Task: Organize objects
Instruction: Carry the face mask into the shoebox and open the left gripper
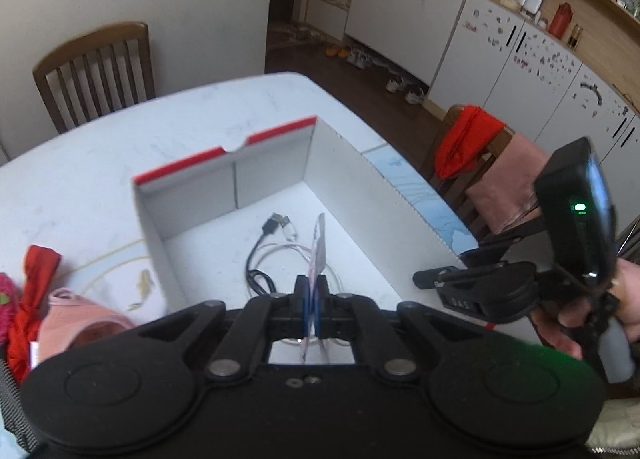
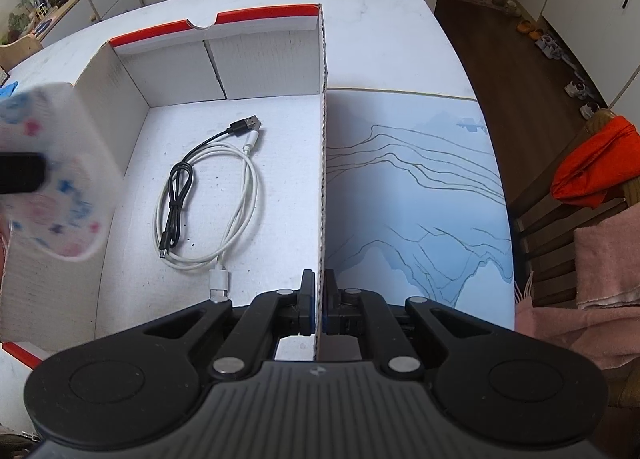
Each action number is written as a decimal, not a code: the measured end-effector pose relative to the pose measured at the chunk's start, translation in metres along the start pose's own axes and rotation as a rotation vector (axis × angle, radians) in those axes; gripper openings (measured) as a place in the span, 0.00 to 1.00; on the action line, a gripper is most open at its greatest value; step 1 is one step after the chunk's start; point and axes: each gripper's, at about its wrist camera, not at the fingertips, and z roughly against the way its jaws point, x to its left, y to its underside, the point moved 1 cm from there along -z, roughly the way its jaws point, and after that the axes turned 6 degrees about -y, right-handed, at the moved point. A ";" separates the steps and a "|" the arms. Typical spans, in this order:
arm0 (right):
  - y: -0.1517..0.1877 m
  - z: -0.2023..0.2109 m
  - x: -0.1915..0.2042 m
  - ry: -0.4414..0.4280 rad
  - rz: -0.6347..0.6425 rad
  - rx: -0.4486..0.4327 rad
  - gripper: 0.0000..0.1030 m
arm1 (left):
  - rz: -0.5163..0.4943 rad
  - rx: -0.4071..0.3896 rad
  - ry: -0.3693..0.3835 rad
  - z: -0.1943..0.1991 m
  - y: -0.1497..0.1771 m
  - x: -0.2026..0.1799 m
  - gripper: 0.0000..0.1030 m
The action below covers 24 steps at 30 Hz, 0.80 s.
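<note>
An open white cardboard box with a red rim (image 1: 340,163) (image 2: 160,71) stands on the white table (image 1: 120,147). A black cable (image 2: 180,195) and a white cable (image 2: 236,195) lie coiled on its floor, and both show in the left wrist view (image 1: 264,255). My left gripper (image 1: 313,299) is shut on a thin flat packet with pink and blue print (image 1: 318,247), held edge-on above the box; it appears blurred at the left of the right wrist view (image 2: 60,179). My right gripper (image 2: 319,299) is shut on the box's right wall (image 2: 323,179).
A red cloth (image 1: 32,291), a pink garment (image 1: 76,315) and a fuzzy pink item (image 1: 6,299) lie left of the box. A blue-patterned mat (image 2: 420,199) lies right of it. Wooden chairs stand behind the table (image 1: 96,71) and at its right, draped with clothes (image 2: 592,163).
</note>
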 end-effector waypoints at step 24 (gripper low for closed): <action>0.001 0.000 0.001 -0.009 0.042 0.010 0.03 | -0.034 0.257 0.115 -0.103 0.006 -0.044 0.07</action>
